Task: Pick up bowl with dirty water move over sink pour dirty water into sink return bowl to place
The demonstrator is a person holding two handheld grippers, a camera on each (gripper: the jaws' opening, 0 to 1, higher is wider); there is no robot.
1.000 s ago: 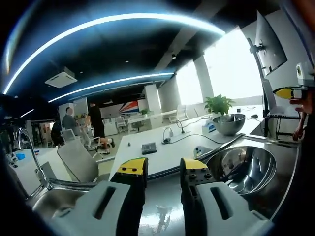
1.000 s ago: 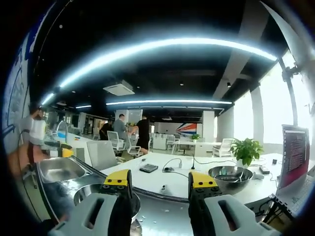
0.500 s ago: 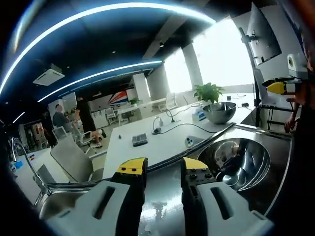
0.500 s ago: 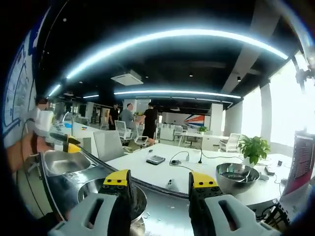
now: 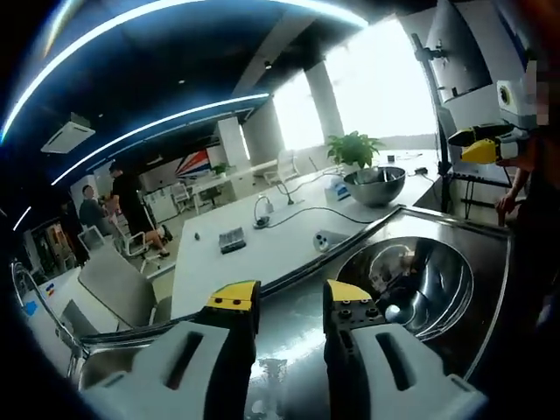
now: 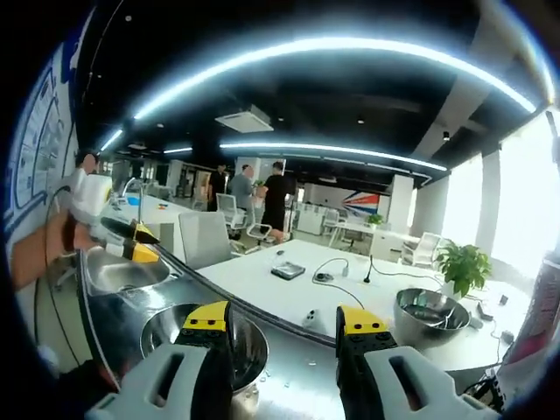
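The left tool (image 5: 280,302) hangs over the steel counter (image 5: 297,328), jaws a narrow gap apart and holding nothing. The bowl (image 5: 407,284) sits on the counter just right of it, with a small white ball in its bottom. The right tool (image 6: 284,322) also stands apart and empty above the counter, the bowl (image 6: 206,337) low to its left and partly behind its left jaw. The sink (image 6: 122,271) lies farther left. A second bowl (image 6: 430,311) rests on the far white table (image 6: 280,289).
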